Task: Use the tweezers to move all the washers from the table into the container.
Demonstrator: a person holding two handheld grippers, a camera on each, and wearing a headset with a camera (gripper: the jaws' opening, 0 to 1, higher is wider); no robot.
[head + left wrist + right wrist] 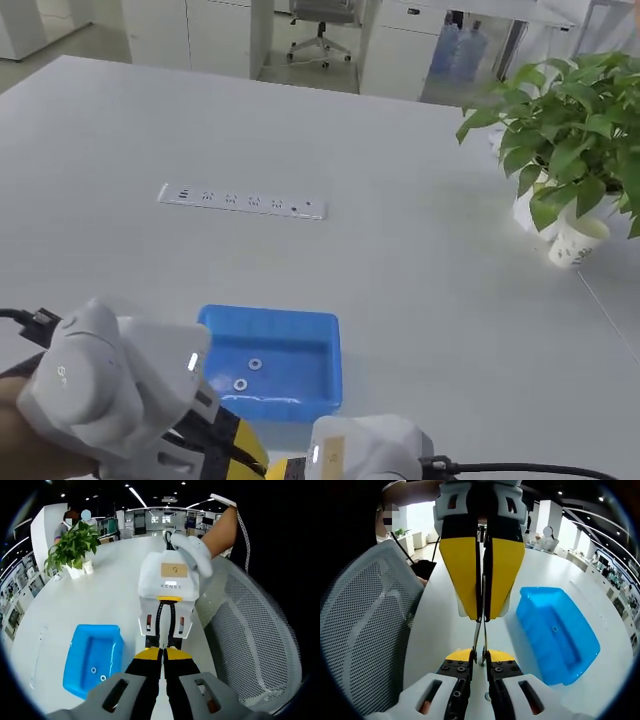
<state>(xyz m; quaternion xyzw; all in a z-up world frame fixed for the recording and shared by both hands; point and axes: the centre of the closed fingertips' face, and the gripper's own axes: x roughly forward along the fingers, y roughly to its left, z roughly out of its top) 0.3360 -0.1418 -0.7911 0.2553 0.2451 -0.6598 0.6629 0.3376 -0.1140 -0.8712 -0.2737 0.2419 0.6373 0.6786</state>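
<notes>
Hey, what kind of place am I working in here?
Probably an open-plan office: a big white table with a power strip, a potted plant, and a swivel chair beyond it.

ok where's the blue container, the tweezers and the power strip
blue container [270, 316]: head view, on its far rim
tweezers [476, 642]: right gripper view, on one bare metal leg
power strip [242, 201]: head view, middle of its top face

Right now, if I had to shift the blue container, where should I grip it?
Probably the right-hand wall of the blue container, from above: it sits upright and open, so one jaw drops inside the rim, and the two washers lie left of middle.
</notes>
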